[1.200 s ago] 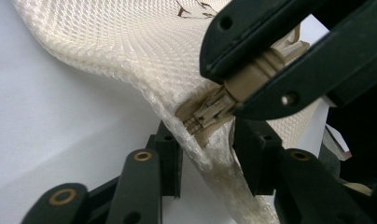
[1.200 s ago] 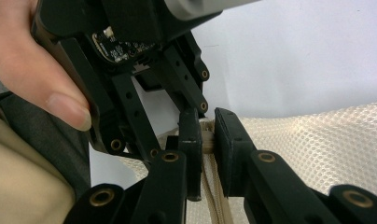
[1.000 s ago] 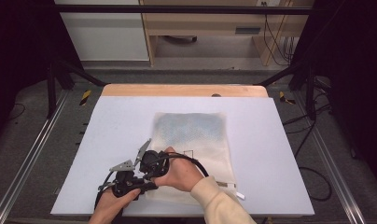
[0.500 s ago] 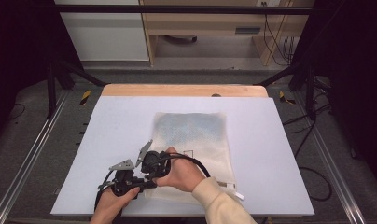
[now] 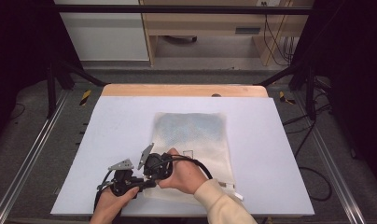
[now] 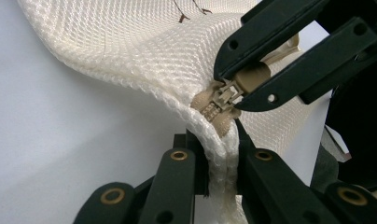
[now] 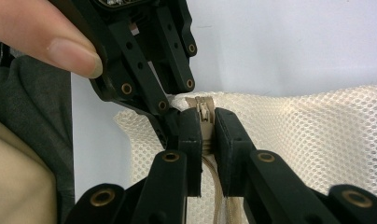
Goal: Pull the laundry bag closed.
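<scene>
A cream mesh bag (image 5: 193,133) lies flat on the white table (image 5: 116,126), with something bluish inside its far half. My left gripper (image 5: 141,183) is at the bag's near left corner, shut on the bag's thick corner seam (image 6: 221,154). My right gripper (image 5: 151,175) comes in just above it, shut on the tan zipper pull (image 6: 252,77) next to the slider (image 6: 224,95). In the right gripper view my right gripper (image 7: 207,125) pinches the zipper pull (image 7: 203,112) while the left gripper's jaws hold the mesh bag (image 7: 308,135) just to its left. The corner is lifted slightly off the table.
A wooden strip (image 5: 184,90) runs along the table's far edge. Metal frame rails (image 5: 30,158) flank both sides, with cables (image 5: 312,177) on the floor at right. A white tag (image 5: 237,195) sticks out at the bag's near right corner. A thumb (image 7: 51,35) rests on the left gripper.
</scene>
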A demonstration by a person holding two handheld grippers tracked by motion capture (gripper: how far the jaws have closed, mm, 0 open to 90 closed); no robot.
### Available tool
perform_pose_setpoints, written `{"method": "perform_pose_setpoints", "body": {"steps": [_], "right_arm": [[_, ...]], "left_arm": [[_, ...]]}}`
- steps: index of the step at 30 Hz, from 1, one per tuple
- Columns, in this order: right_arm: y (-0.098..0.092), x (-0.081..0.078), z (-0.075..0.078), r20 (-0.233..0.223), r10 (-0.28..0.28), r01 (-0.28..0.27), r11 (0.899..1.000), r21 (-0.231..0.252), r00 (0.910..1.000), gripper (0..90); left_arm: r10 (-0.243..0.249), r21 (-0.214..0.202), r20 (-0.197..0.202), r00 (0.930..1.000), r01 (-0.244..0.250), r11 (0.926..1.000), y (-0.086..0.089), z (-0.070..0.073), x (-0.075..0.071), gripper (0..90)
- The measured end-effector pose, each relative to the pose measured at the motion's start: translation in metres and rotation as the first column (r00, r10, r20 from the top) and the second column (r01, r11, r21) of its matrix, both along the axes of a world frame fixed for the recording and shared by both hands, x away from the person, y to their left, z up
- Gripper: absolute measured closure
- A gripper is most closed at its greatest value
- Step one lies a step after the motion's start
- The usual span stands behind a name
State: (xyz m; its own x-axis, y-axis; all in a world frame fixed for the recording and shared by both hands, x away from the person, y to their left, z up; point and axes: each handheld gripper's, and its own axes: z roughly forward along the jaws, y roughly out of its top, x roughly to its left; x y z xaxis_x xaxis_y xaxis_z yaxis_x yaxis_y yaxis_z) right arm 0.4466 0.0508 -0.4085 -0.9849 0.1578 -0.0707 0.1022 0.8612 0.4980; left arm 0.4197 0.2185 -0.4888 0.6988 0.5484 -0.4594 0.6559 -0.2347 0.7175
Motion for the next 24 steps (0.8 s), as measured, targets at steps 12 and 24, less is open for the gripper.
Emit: {"method": "perform_pose_setpoints", "body": {"steps": [12, 24], "right_arm": [[-0.002, 0.0, -0.001, 0.019, 0.012, -0.011, 1.0, -0.026, 0.9998, 82.2], [-0.018, -0.002, -0.003, 0.011, -0.003, 0.003, 1.0, 0.016, 0.9999, 82.2]], "left_arm": [[0.0, 0.008, 0.006, 1.0, 0.0, 1.0, 0.002, 0.001, 0.0, 84.4], [0.009, 0.0, 0.018, 0.9998, -0.009, 1.0, 0.002, 0.005, -0.001, 84.4]]}}
